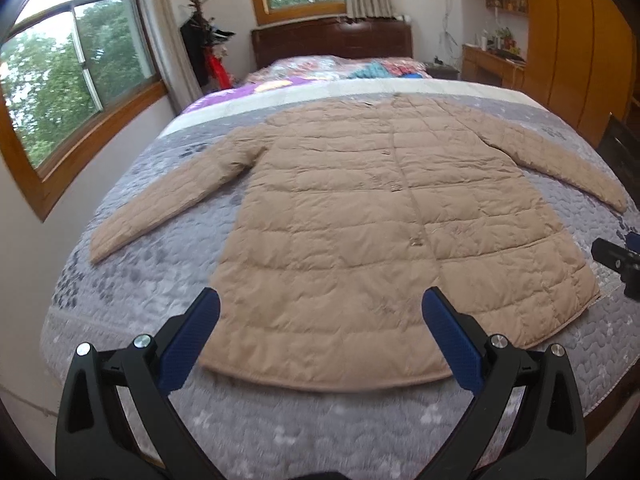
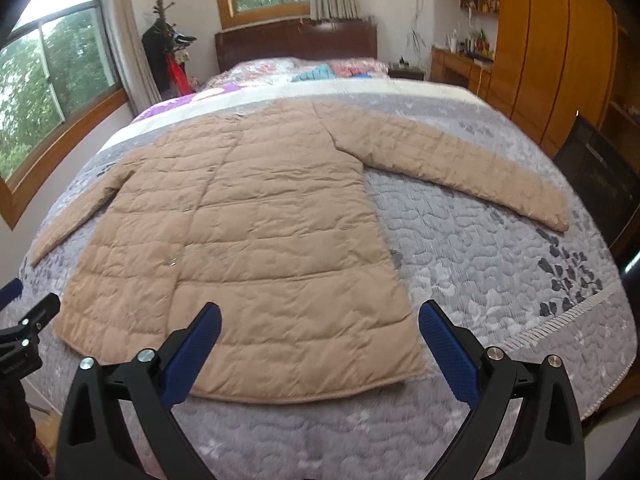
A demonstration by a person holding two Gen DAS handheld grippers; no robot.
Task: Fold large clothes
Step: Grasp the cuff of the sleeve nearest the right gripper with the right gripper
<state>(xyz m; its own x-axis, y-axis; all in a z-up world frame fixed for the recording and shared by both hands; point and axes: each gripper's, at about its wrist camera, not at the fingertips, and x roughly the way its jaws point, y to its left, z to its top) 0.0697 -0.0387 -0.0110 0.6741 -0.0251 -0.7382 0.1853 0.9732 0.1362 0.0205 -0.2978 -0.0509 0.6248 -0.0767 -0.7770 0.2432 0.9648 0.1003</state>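
A long beige quilted coat (image 1: pixel 360 216) lies flat and face up on the bed, buttoned, both sleeves spread out, hem toward me. It also shows in the right wrist view (image 2: pixel 248 232). My left gripper (image 1: pixel 320 316) is open and empty, hovering above the hem near its left half. My right gripper (image 2: pixel 320 324) is open and empty above the hem's right corner. The right gripper's tip shows at the right edge of the left wrist view (image 1: pixel 618 260); the left gripper shows at the left edge of the right wrist view (image 2: pixel 28 332).
The bed carries a grey quilted cover (image 2: pixel 480 248) and colourful bedding by the dark headboard (image 1: pixel 332 42). Windows (image 1: pixel 76 76) line the left wall. A wooden wardrobe (image 2: pixel 552 48) and desk stand right. A dark chair (image 2: pixel 600 184) sits beside the bed's right edge.
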